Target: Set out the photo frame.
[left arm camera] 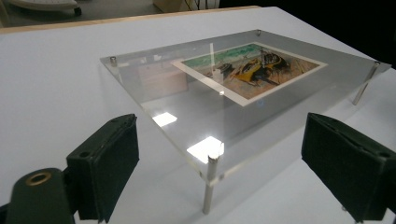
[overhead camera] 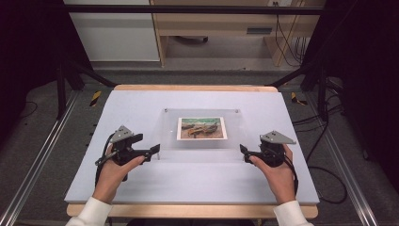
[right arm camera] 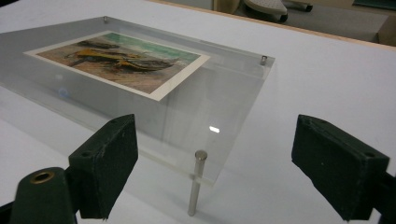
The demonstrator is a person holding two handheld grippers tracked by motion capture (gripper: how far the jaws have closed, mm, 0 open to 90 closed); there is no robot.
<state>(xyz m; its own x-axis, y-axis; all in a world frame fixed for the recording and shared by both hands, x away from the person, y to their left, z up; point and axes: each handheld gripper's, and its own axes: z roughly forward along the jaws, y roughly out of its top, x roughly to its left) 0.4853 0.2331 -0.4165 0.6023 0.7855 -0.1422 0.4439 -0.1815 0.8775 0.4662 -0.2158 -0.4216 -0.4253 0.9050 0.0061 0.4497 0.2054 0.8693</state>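
white table (overhead camera: 141, 183) bears an acrylic frame (overhead camera: 202, 150); gripper views reveal metal legs (left arm camera: 209, 186), both jaws wide.

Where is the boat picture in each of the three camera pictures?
High view: the boat picture lies mid-table inside the clear frame.
Left gripper view: upper right of centre.
Right gripper view: upper left.
Shared landmark: the frame's metal corner posts.

Grey floor (overhead camera: 47, 155) lay around the table (overhead camera: 141, 99), wooden desk (overhead camera: 211, 23) stood beyond it, cables (overhead camera: 289, 42) hung beside the desk.
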